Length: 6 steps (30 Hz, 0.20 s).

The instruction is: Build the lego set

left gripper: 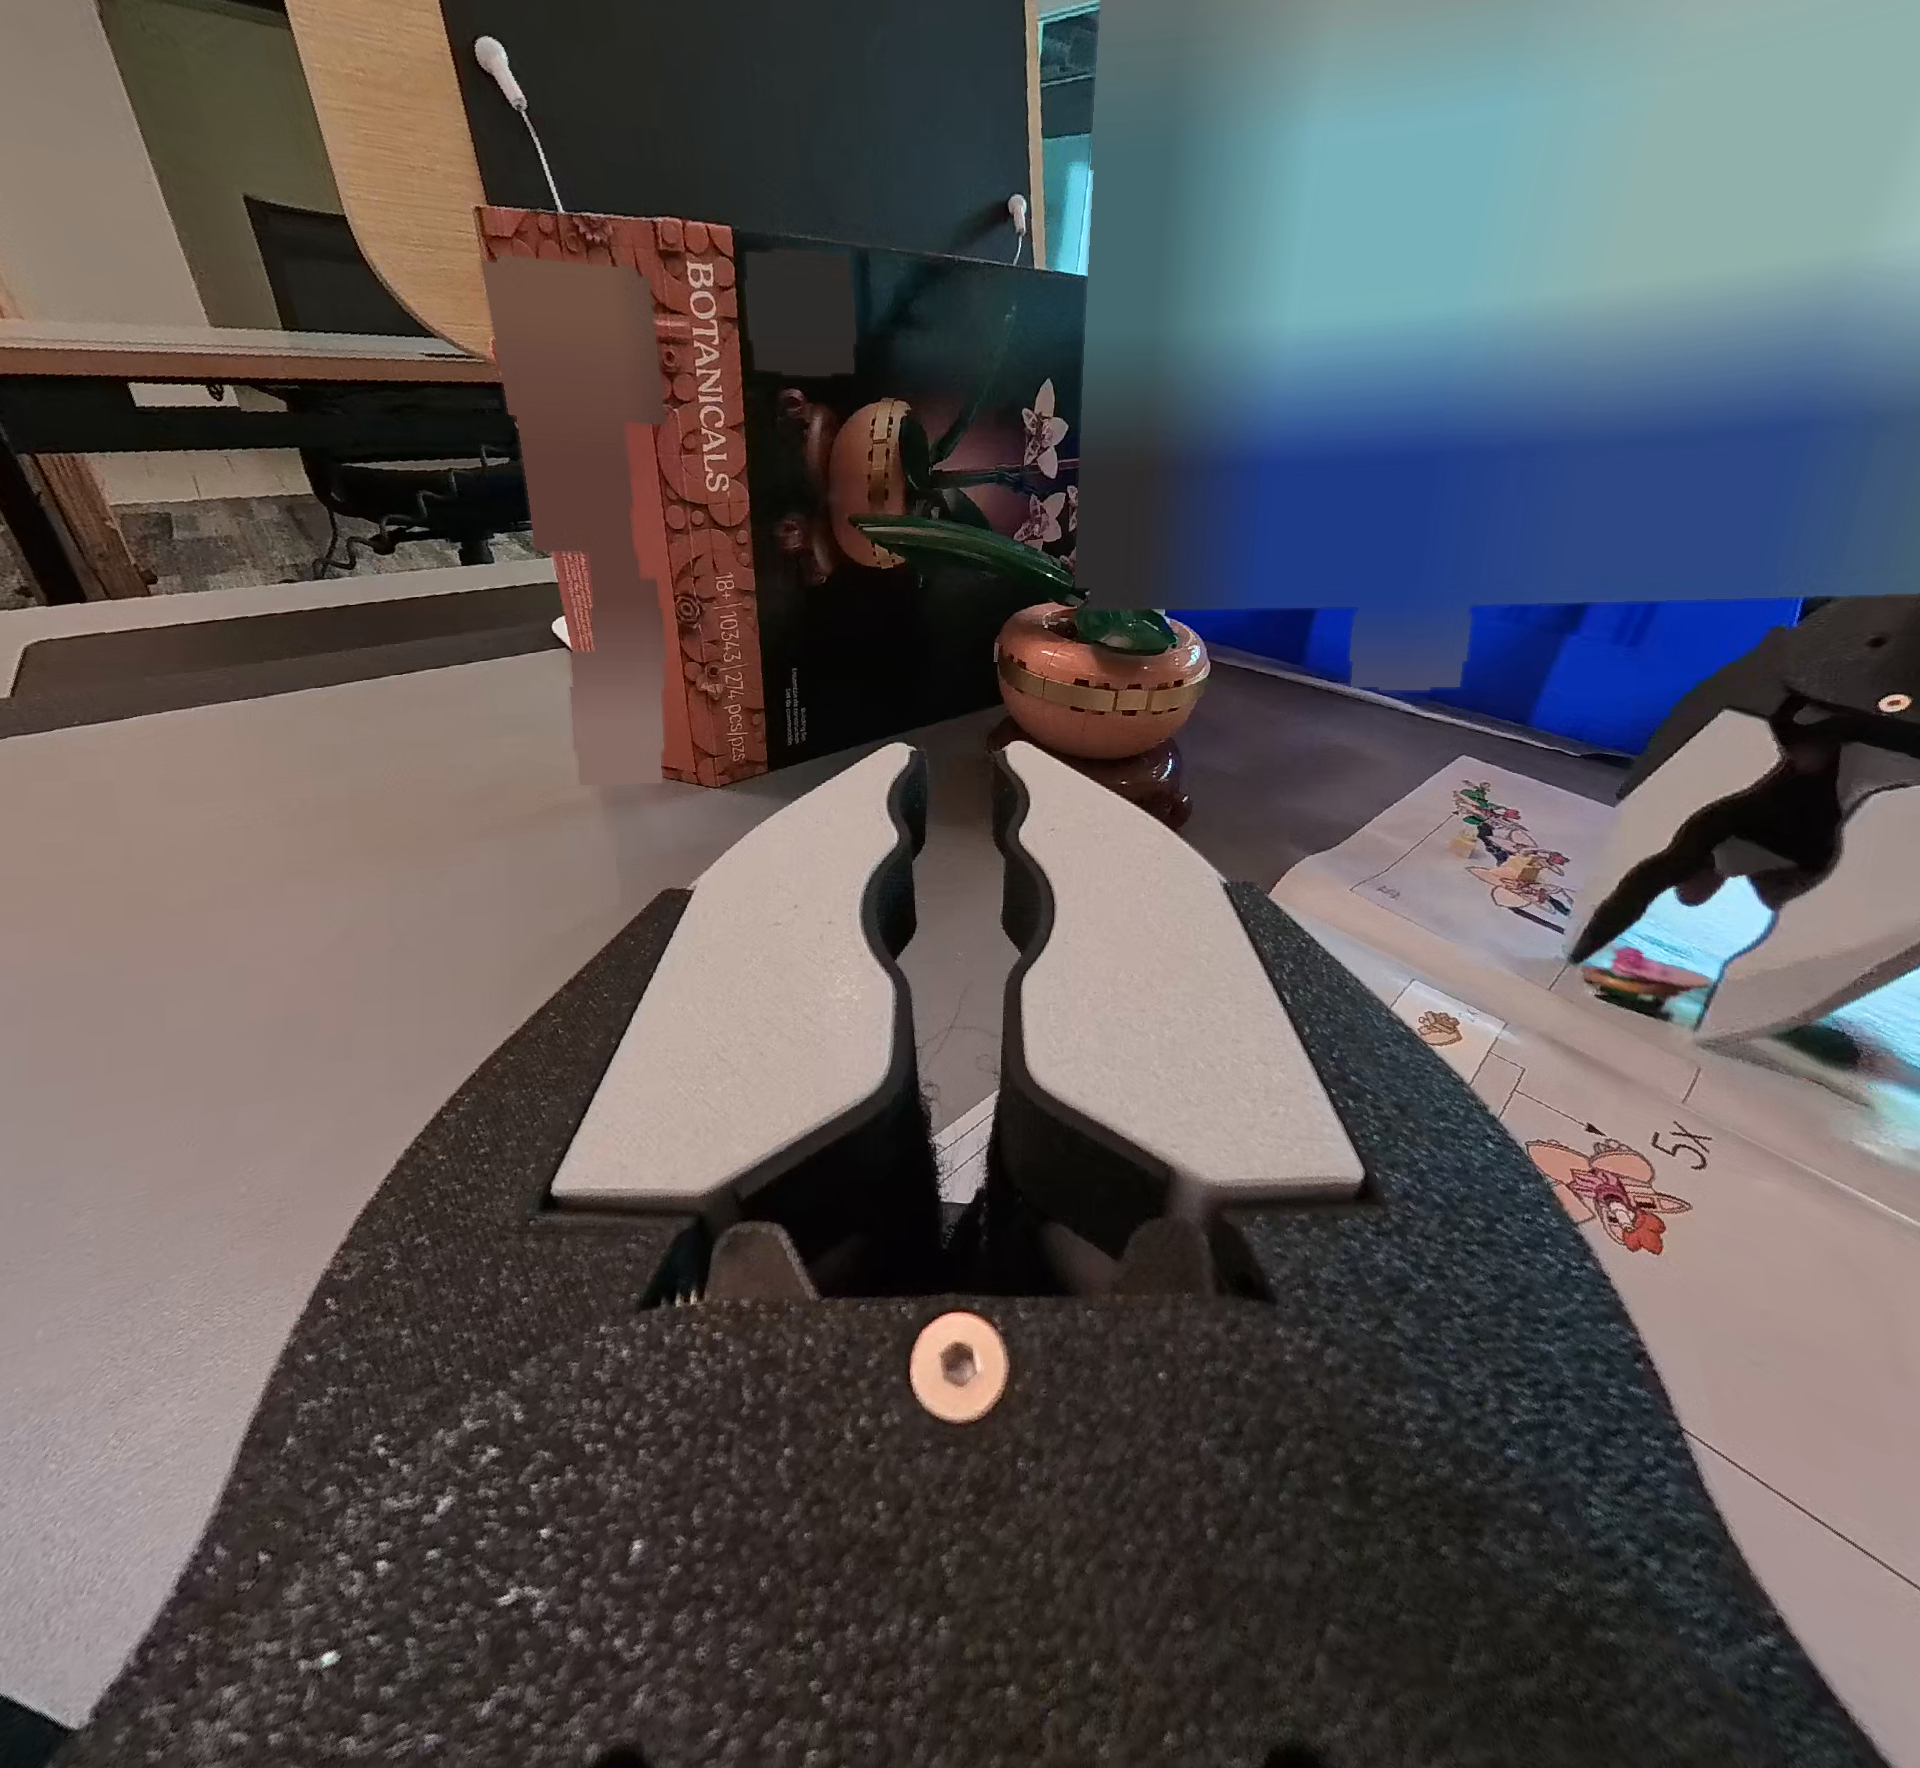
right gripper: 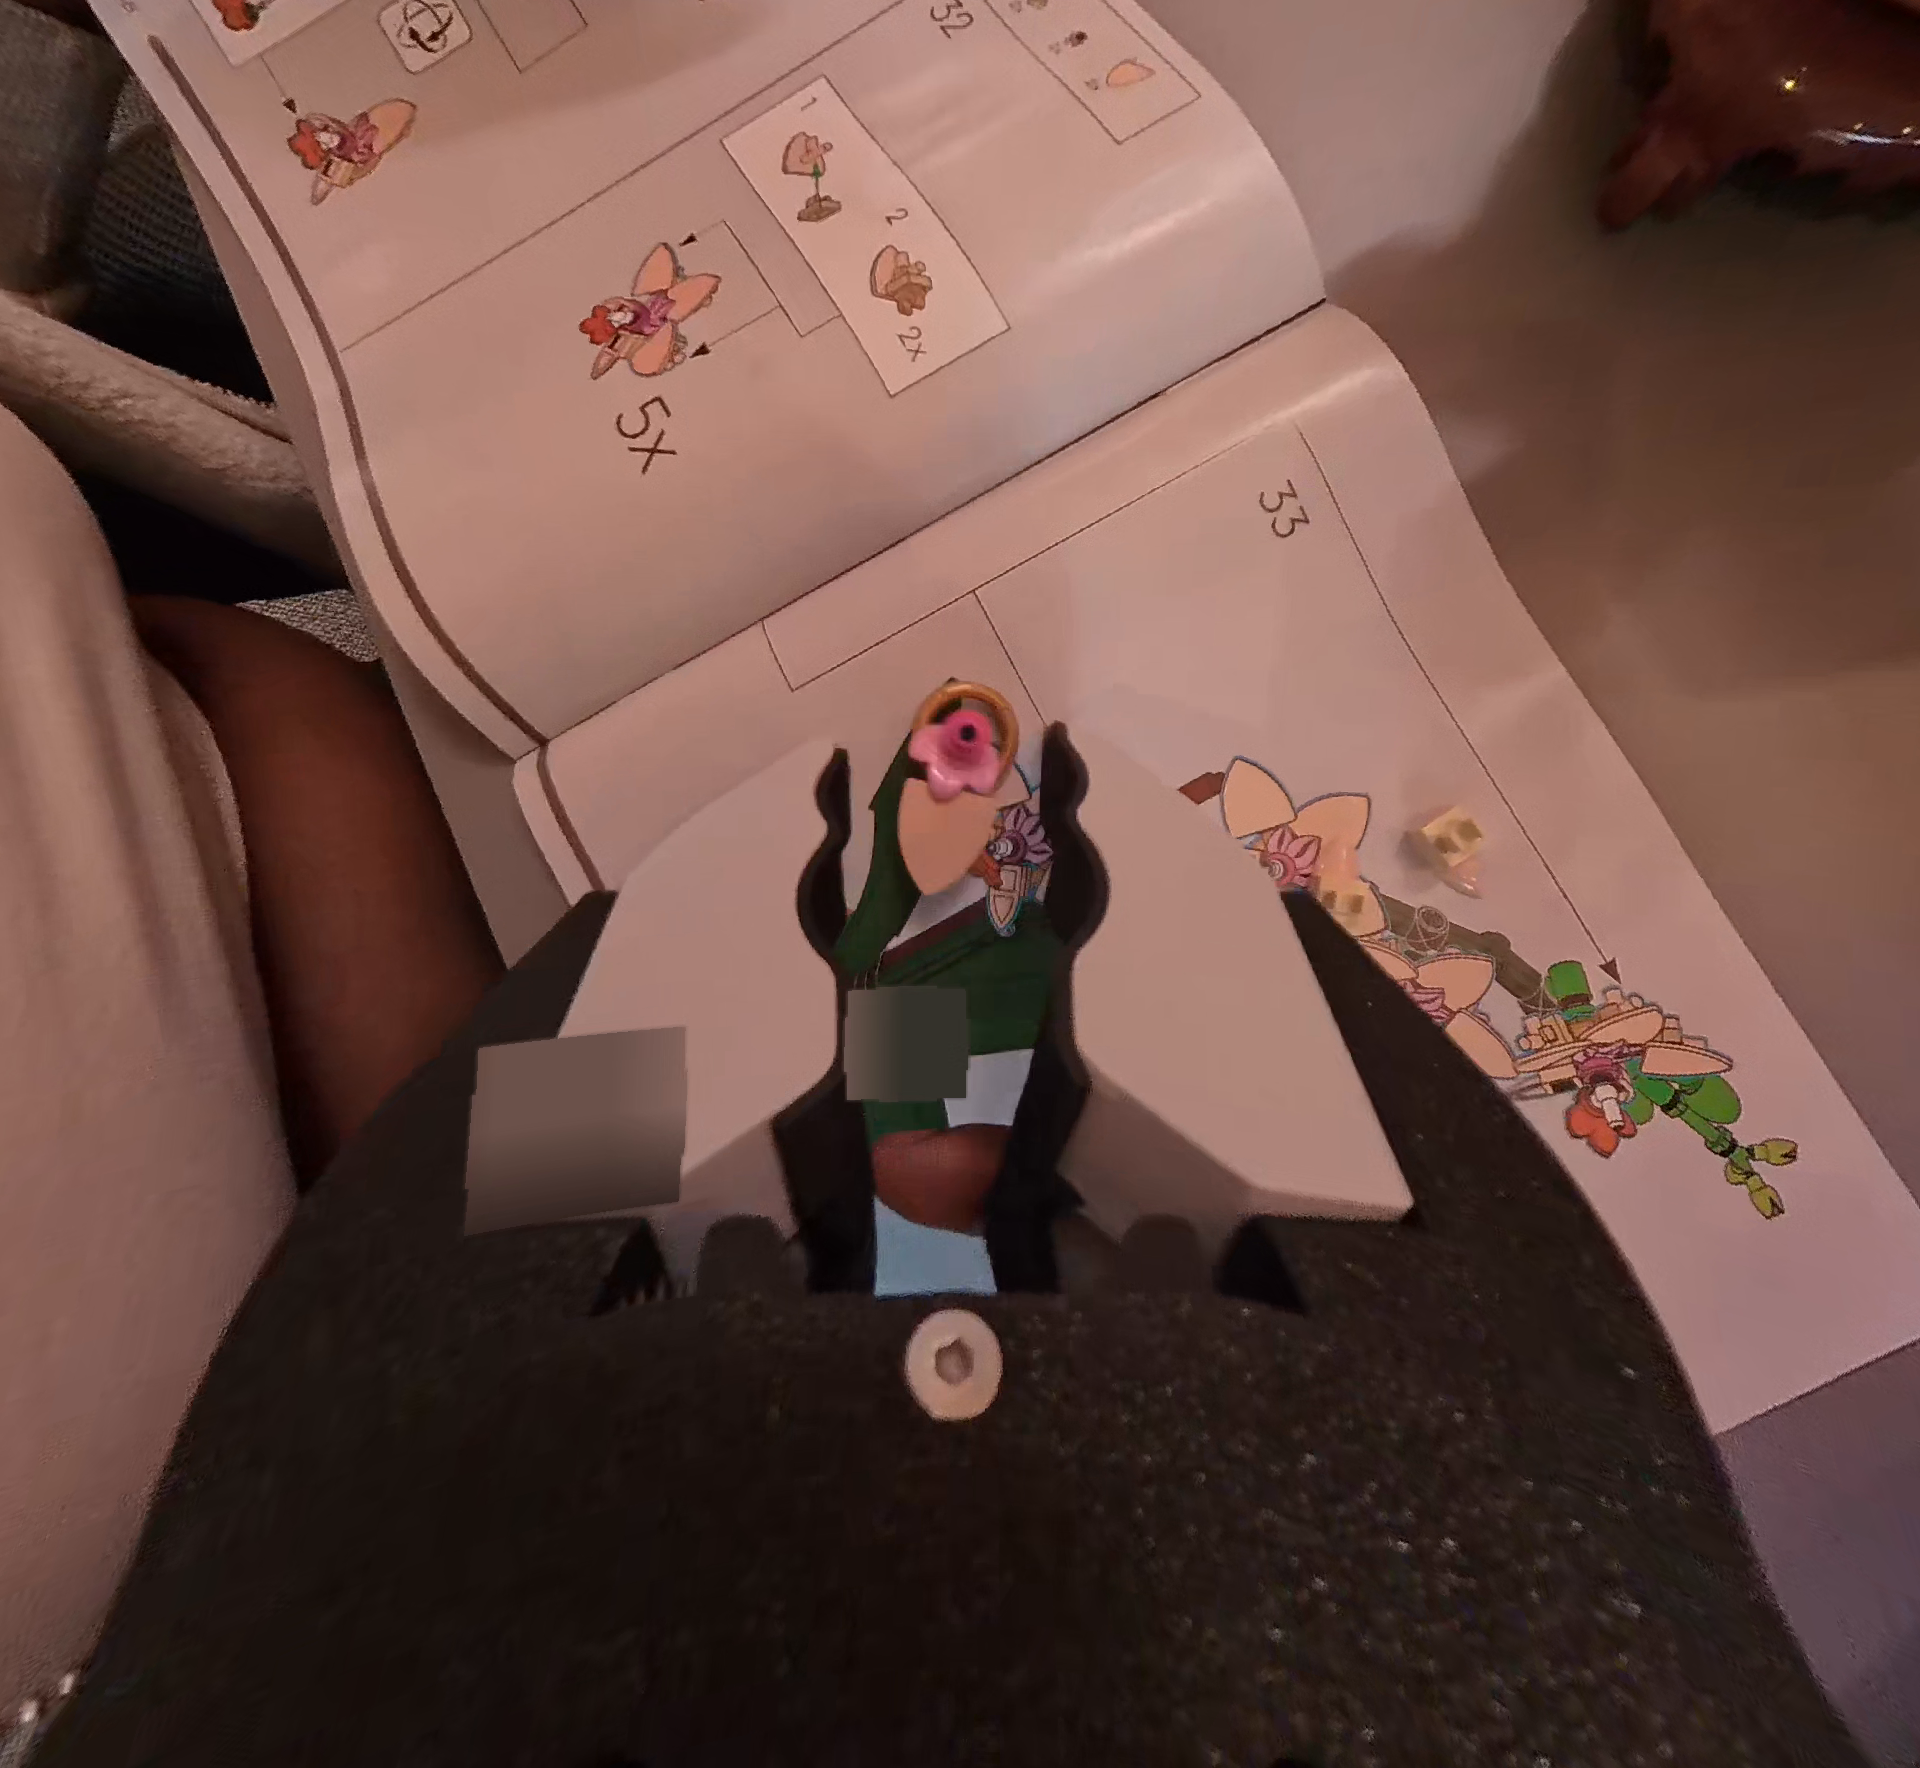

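Note:
My left gripper (left gripper: 961, 768) hovers low over the grey table (left gripper: 260, 939), nearly shut with a narrow gap, and holds nothing. Ahead of it stands the built pink-and-gold pot (left gripper: 1101, 679) with green leaves, on a brown stand (left gripper: 1148, 778). My right gripper (right gripper: 945, 754) is over the open instruction booklet (right gripper: 727, 492). A small flower piece (right gripper: 954, 757) sits between its fingertips: a pink blossom, a gold ring, a cream petal and a green part. The right gripper also shows in the left wrist view (left gripper: 1642, 986). Two loose cream pieces (right gripper: 1446, 843) lie on the page.
The set's box (left gripper: 727, 492) stands upright behind the pot, in front of a black panel (left gripper: 727, 56). The brown stand also shows at the right wrist view's top right (right gripper: 1766, 77). A person's lap (right gripper: 260, 835) is along the booklet's left edge. Some 25 centimeters of space lies between my two pairs of fingers. Between my left fingertips and the built pink-and-gold pot (left gripper: 1101, 679) there is roughly 15 centimeters.

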### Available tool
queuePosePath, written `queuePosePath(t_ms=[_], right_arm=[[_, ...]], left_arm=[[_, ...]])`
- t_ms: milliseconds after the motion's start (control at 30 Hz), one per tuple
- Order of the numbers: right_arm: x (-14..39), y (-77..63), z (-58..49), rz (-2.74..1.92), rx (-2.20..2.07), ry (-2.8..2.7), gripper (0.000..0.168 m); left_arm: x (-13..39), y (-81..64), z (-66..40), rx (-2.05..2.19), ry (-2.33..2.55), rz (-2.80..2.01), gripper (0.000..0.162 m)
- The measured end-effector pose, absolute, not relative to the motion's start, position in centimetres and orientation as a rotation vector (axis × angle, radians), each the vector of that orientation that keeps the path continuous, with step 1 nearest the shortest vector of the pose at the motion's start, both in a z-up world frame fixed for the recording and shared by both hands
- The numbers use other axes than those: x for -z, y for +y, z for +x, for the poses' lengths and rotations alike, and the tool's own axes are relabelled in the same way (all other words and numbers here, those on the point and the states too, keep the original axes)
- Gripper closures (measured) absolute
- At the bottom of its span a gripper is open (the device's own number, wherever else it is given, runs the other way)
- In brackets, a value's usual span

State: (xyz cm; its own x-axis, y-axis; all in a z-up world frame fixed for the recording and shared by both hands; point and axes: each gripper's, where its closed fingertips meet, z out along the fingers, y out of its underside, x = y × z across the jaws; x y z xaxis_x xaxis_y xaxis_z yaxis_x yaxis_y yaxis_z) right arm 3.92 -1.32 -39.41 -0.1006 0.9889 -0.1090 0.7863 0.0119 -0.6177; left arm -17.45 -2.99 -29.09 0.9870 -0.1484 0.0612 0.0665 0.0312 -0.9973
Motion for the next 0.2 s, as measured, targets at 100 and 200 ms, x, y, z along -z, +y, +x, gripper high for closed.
queuePosePath(t_ms=[100,200], right_arm=[[38.93,-1.07,4.25,-1.802,-0.772,-1.941,0.129],[38.51,-0.76,4.68,-1.792,-0.758,-1.932,0.128]], left_arm=[[29.12,-2.96,-17.33,0.157,0.075,-1.533,0.151],[29.17,-2.9,-17.22,0.154,0.084,-1.537,0.151]])
